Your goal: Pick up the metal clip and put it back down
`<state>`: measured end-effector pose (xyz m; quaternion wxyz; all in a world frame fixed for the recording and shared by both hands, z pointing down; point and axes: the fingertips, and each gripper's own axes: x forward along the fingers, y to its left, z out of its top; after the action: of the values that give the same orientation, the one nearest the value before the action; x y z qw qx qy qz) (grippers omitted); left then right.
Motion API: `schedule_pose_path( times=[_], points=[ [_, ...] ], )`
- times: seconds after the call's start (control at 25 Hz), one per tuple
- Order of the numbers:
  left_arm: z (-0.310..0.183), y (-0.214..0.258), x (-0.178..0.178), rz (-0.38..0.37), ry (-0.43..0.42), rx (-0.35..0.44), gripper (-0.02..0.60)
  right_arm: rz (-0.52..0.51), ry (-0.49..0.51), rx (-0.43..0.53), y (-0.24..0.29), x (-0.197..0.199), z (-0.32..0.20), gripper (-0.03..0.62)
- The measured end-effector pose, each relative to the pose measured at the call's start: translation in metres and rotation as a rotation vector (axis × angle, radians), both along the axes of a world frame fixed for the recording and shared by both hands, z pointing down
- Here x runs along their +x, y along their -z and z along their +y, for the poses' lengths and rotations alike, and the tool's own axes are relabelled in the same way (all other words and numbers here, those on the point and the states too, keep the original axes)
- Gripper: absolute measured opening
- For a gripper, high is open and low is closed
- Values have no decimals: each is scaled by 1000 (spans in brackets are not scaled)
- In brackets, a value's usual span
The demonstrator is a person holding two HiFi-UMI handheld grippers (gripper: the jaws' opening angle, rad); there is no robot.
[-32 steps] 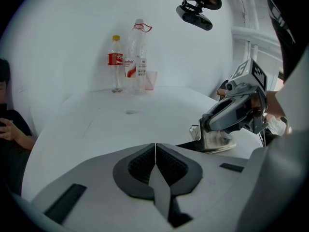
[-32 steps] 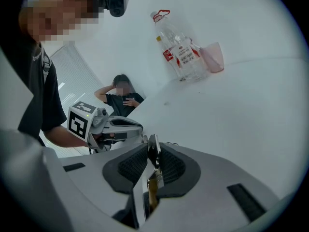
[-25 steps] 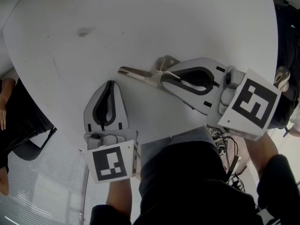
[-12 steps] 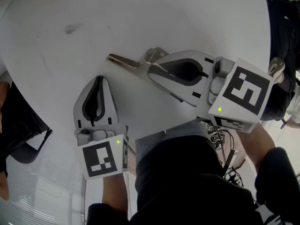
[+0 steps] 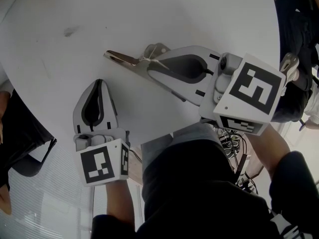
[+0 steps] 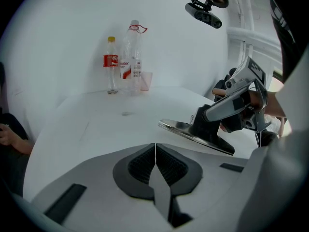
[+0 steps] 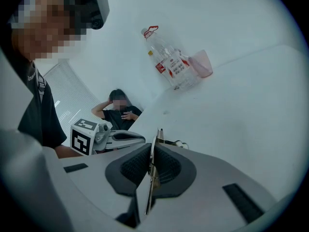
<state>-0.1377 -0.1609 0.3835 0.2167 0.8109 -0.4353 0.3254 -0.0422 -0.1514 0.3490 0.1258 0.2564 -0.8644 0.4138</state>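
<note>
Okay, right tongs (image 5: 151, 65) have just been closing and now pinch the metal clip (image 5: 122, 59), its blade sticking out past their tips, low at the bench (image 5: 189, 14). Left tongs (image 5: 99, 82) closed, empty, nearby. Grasp looks made; lift unclear, put-down left.

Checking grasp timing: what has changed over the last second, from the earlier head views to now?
The right gripper has just been closing its jaws on the metal clip, which is pinched between them. The left gripper stays shut and empty beside it over the table. Otherwise only the camera's view has shifted.
</note>
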Motion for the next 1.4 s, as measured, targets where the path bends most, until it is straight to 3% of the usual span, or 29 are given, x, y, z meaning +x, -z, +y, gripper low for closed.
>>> schedule_pose_path(
  times=[0.12, 0.28, 0.52, 0.72, 1.0, 1.12, 1.16, 1.32, 1.4],
  points=[
    [30, -3, 0, 40, 119, -63, 23, 30, 109, -33, 2, -1, 12, 31],
    [33, -10, 0, 75, 235, 36, 23, 37, 193, 57, -2, -2, 7, 31],
    [43, -5, -2, 76, 251, 17, 23, 30, 190, 41, -1, -4, 12, 31],
    [54, -7, -1, 97, 272, -49, 23, 44, 188, -16, -1, -3, 13, 31],
    [61, -2, 0, 99, 327, 58, 23, 35, 222, 80, -1, -5, 14, 31],
    [65, -26, 2, 85, 341, 114, 23, 13, 228, 134, -27, -2, 17, 31],
    [72, -41, 3, 79, 353, 106, 23, 6, 237, 125, -43, -1, 22, 31],
    [122, -102, 14, 53, 428, -63, 23, -13, 302, -50, -115, 7, 60, 31],
    [120, -120, 12, 53, 429, -70, 23, -12, 299, -61, -133, 5, 58, 31]
  ],
)
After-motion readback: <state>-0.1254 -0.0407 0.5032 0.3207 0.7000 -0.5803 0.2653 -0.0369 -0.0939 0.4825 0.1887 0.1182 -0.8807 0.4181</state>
